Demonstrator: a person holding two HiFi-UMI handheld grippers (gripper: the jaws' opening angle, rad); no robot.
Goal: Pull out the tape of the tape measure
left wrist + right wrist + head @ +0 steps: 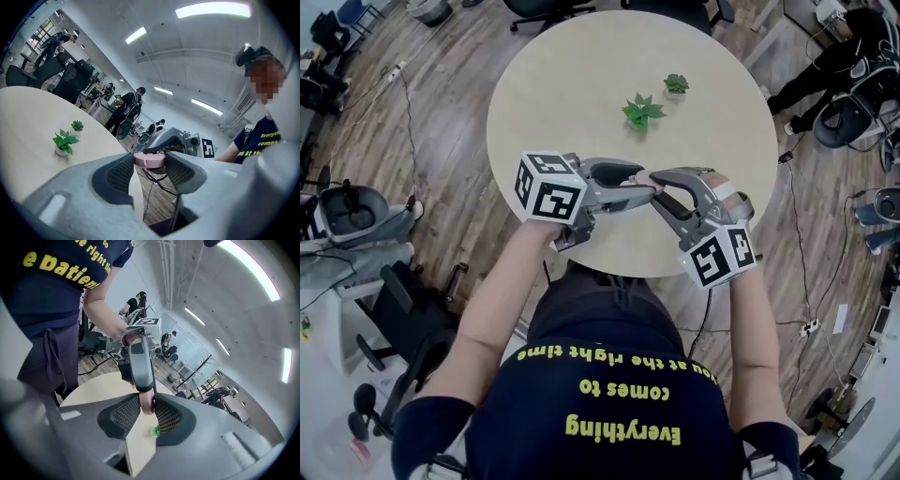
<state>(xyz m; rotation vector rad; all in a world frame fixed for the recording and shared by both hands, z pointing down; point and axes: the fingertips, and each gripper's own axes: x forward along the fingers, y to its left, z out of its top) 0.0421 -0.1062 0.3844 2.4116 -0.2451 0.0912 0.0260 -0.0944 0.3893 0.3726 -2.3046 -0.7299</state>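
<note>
Both grippers meet tip to tip above the near rim of the round table [581, 84], close in front of the person's body. The left gripper [637, 181] is clamped on the pink tape measure [149, 160], and the right gripper [666, 185] is pinched onto the same pink case from the opposite side. Open tabletop runs from the jaws to a leafy plant [642, 111] and a smaller succulent [676, 83], both well apart from them; off the rim, the wood floor [441, 141] carries a trailing cable [408, 112] on the left.
</note>
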